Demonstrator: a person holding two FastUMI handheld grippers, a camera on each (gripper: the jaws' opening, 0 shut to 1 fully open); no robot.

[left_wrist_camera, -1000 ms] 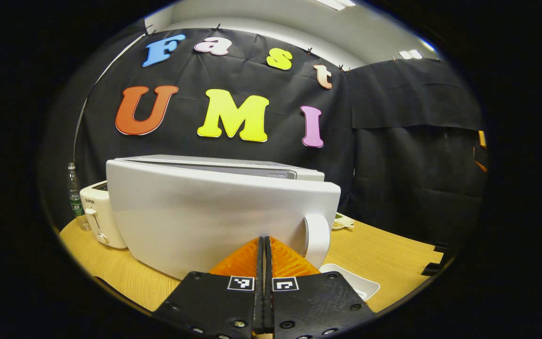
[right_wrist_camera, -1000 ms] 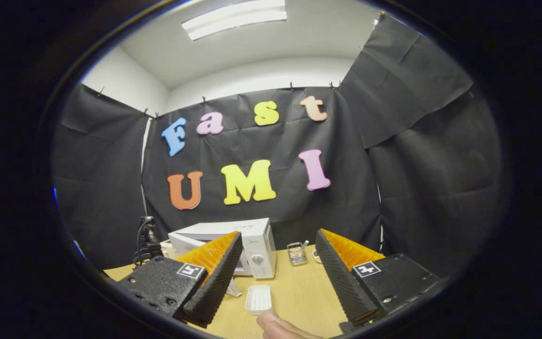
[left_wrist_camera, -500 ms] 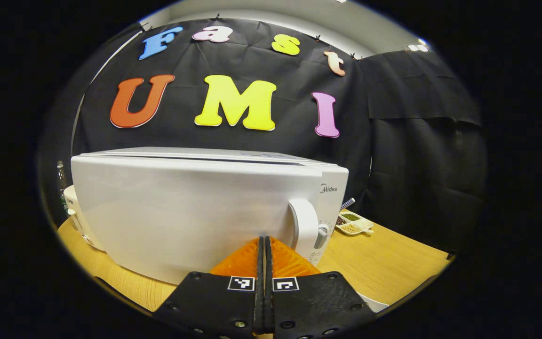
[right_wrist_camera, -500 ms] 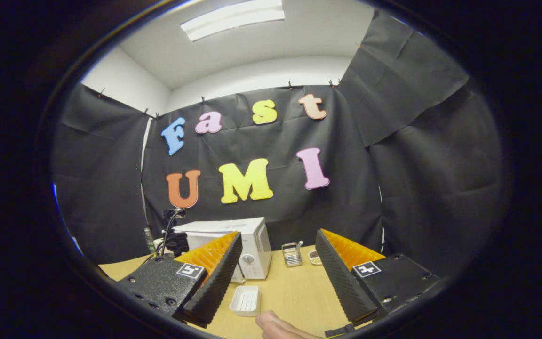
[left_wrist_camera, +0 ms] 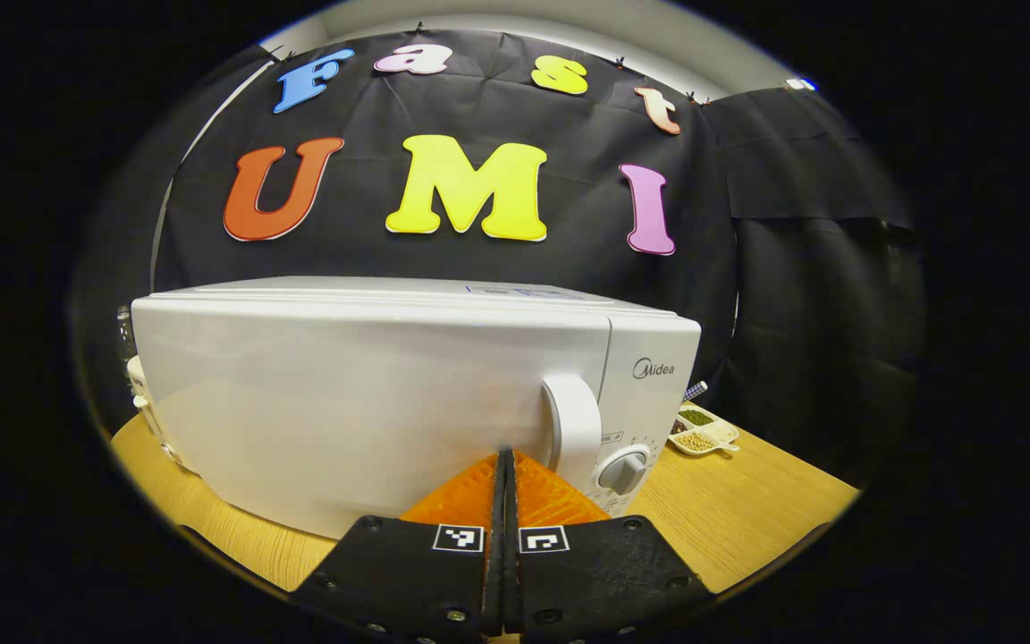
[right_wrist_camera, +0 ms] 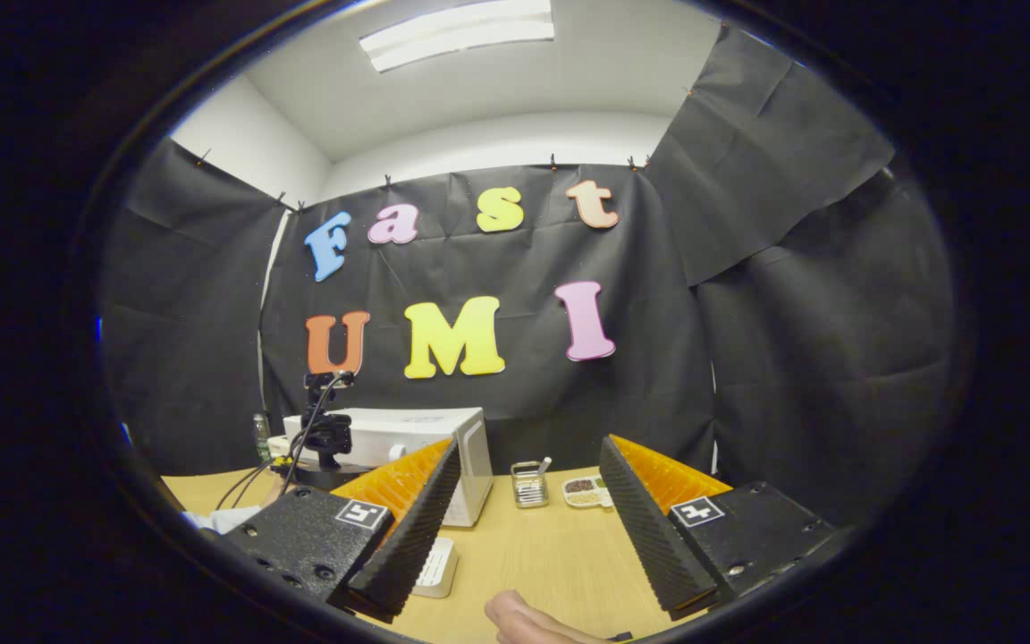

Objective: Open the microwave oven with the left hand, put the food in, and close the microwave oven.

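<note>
Left gripper view: the left claw (left_wrist_camera: pixel 505 465) has its two fingers pressed flat together with nothing between them; its tips sit right against the lower front of the microwave oven (left_wrist_camera: pixel 372 394), just left of the curved door handle (left_wrist_camera: pixel 571 429); the door looks flush with the control panel, where a dial (left_wrist_camera: pixel 622 469) sits, so the closing step appears done or all but done; the door's long axis runs left to right across the view, with the handle at its right end beside the claw; a small sectioned dish of grains (left_wrist_camera: pixel 701 430) stands on the bench (left_wrist_camera: pixel 730 510) to the right; the food itself cannot be seen, presumably shut inside.

Right gripper view: the right claw (right_wrist_camera: pixel 524 465) is spread wide and holds nothing; the microwave oven (right_wrist_camera: pixel 408 447) lies well ahead and to its left, so the left hand is much the nearer; a white tray (right_wrist_camera: pixel 434 565) lies on the bench (right_wrist_camera: pixel 533 555) near the left finger; a fingertip (right_wrist_camera: pixel 524 619) shows at the bottom edge.
</note>
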